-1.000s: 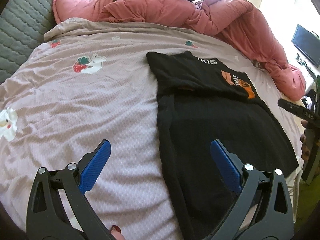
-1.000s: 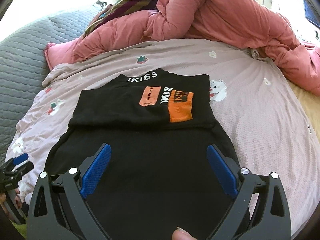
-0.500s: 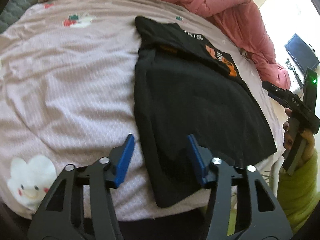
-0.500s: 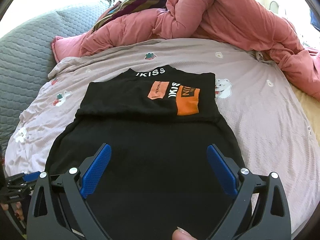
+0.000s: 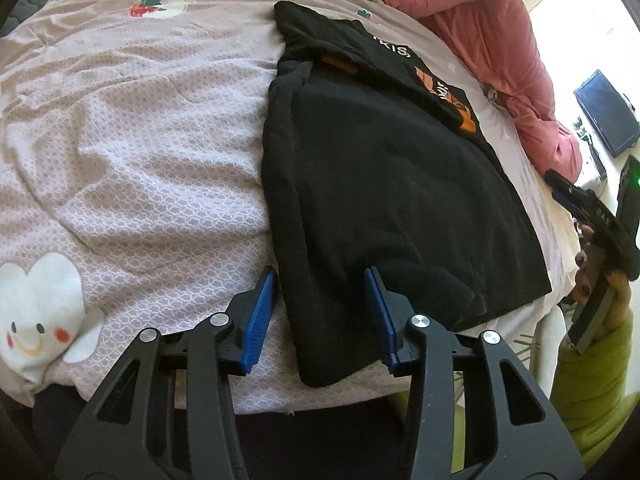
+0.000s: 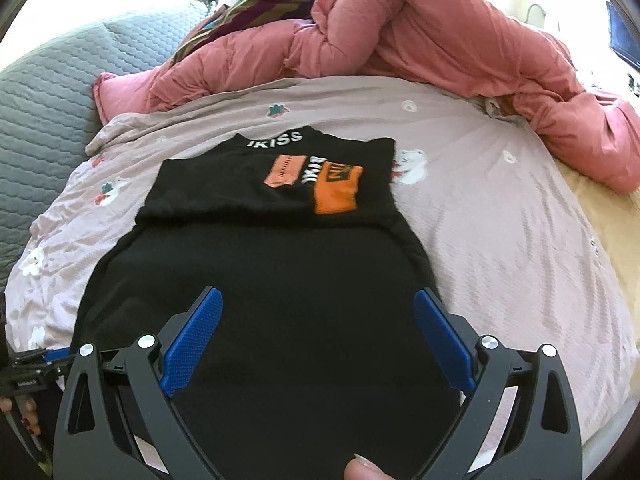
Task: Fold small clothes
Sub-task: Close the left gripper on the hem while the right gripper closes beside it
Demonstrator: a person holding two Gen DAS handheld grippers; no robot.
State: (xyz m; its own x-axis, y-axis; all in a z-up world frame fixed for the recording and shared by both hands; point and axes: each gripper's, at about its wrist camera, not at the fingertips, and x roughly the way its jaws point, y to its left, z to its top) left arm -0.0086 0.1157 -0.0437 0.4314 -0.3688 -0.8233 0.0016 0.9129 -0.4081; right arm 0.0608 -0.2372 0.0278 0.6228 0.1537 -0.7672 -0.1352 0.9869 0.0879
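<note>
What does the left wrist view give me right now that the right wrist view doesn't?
Left wrist only: the left gripper up close, its jaws closing astride the near left corner of the black garment; the person's green sleeve; a dark screen.

Right wrist only: the right gripper, jaws wide open over the garment's near half; the full orange print; the striped fabric; the grey quilt.

Both: the garment on the pink sheet, the pink duvet, and each other's gripper at the frame edge.

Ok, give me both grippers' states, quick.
Left gripper: closing around the black shirt's corner, not yet pinching.
Right gripper: open, empty, above the shirt.
</note>
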